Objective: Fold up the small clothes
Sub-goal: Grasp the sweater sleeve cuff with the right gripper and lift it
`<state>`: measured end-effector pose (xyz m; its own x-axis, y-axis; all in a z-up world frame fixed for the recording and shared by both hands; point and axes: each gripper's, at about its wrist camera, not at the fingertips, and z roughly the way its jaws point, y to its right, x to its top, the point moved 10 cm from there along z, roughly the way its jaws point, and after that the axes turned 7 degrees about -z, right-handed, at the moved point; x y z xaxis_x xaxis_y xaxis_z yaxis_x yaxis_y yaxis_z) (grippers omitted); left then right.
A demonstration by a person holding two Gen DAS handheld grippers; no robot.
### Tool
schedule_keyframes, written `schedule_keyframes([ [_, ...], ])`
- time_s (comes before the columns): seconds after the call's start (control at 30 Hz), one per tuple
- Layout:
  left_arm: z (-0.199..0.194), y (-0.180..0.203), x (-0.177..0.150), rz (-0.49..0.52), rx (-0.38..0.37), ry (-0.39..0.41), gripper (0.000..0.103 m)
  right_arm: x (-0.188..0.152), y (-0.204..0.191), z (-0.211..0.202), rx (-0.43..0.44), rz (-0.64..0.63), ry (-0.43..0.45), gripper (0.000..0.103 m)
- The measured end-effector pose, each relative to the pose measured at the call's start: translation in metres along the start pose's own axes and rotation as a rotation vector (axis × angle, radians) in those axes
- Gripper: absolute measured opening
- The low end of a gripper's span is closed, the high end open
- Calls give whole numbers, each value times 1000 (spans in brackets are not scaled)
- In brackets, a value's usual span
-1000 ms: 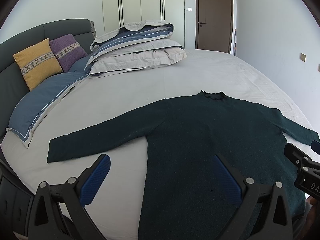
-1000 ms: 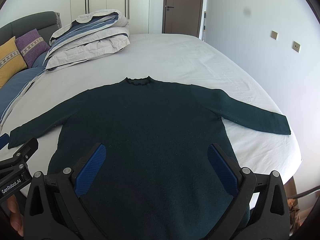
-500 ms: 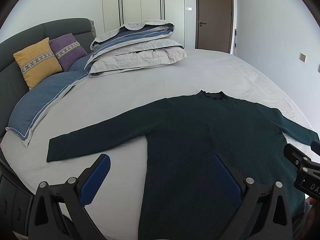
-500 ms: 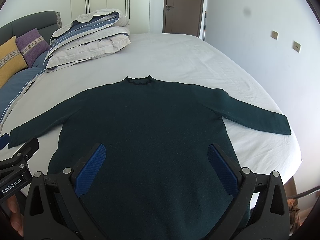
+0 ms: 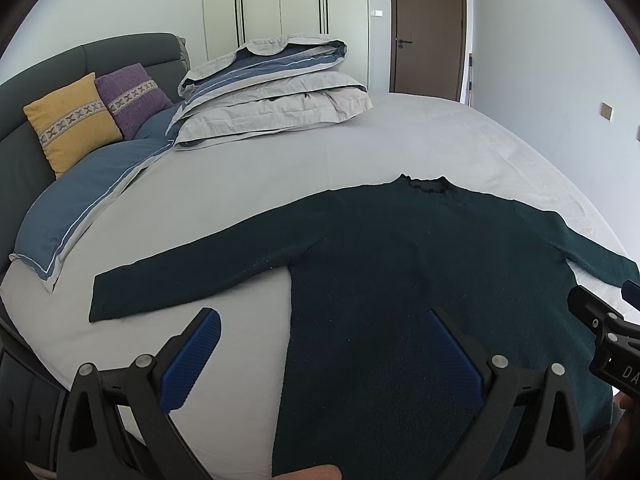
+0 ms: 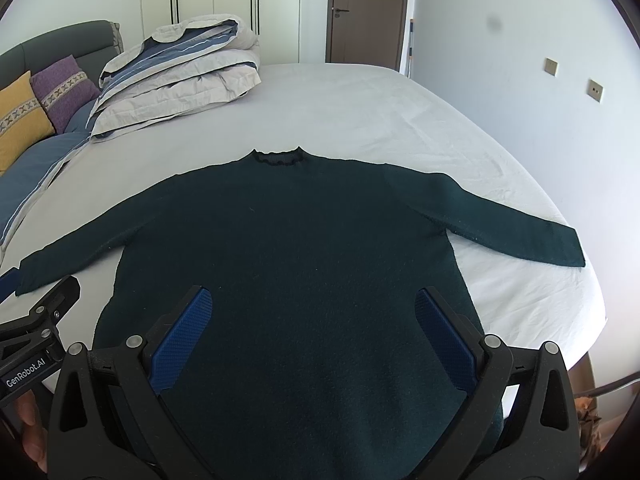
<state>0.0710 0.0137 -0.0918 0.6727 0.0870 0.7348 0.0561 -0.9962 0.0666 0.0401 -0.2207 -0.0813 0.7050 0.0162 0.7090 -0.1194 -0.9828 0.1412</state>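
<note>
Sweater (image 6: 288,240) lay flat on the bed (image 6: 360,120), collar at 12 o'clock, unchanged over the last second; your left gripper (image 5: 320,356) and right gripper (image 6: 314,332) hovered, jaws apart, folding not begun.

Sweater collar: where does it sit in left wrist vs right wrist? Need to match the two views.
Left wrist: the sweater collar sits right of centre, a little above mid-height, beyond the open left gripper.
Right wrist: the collar sits slightly left of centre, above mid-height, beyond the open right gripper.
Shared landmark: the folded duvet, up and to the left of the collar in both.
</note>
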Motion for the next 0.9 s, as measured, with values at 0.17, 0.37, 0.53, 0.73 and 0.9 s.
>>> schedule_keyframes([
  [0.17,7,6,-3,8,2,-21,103,1,4,10,6,10,-14,103],
  [0.37,24,12,-6,-7,-21,-76,103,4,39,25,62,114,-4,103],
  [0.53,40,11,-5,-44,-25,-99,103,-2,149,48,130,431,42,103],
  [0.73,65,18,-11,-117,-79,-164,103,-54,340,83,55,854,107,101],
  [0.9,87,43,-19,-148,-193,-265,103,-111,460,120,71,1157,122,77],
])
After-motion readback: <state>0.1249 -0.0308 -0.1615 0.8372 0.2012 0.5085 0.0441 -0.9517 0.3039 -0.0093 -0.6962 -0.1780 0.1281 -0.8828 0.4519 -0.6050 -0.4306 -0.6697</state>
